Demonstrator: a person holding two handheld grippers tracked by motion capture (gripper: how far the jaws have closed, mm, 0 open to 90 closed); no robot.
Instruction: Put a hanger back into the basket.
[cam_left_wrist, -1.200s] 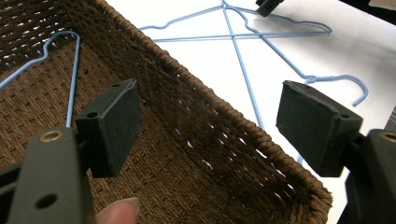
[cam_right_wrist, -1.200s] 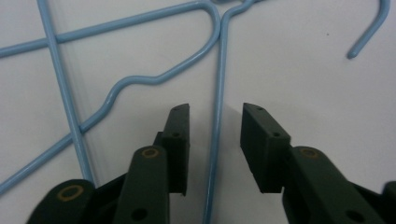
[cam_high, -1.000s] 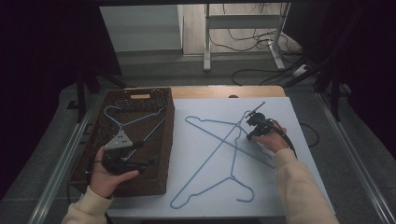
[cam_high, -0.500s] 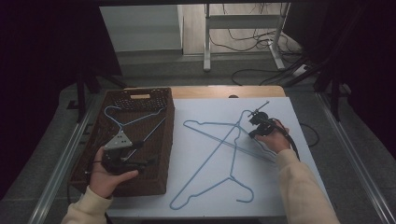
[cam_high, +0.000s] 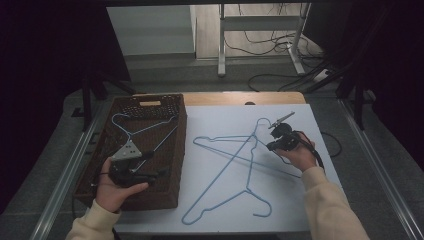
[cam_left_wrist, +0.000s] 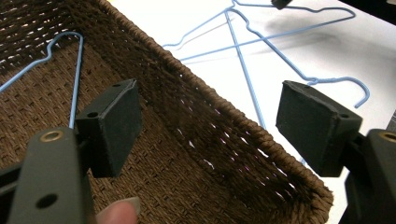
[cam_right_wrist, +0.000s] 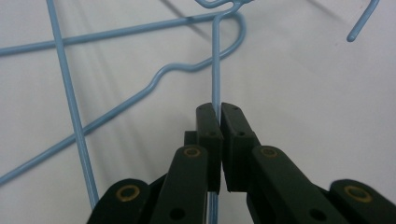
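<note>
The right gripper (cam_right_wrist: 217, 116) was clamped on the wire of a blue hanger (cam_high: 250, 160), jaws having just been closing onto it; the grip sat on a straight arm near the hook, likely so the hanger could be lifted without slipping. That hanger was lying crossed with a second hanger (cam_high: 220, 200) on the white sheet (cam_high: 210, 125), toward its right edge. The left gripper (cam_left_wrist: 210, 121) was held with jaws apart, nothing between them, over the near right corner of the wicker basket (cam_high: 172, 150), probably waiting to receive. A third hanger (cam_high: 142, 130) was already placed inside the basket, at the sheet's left edge.
</note>
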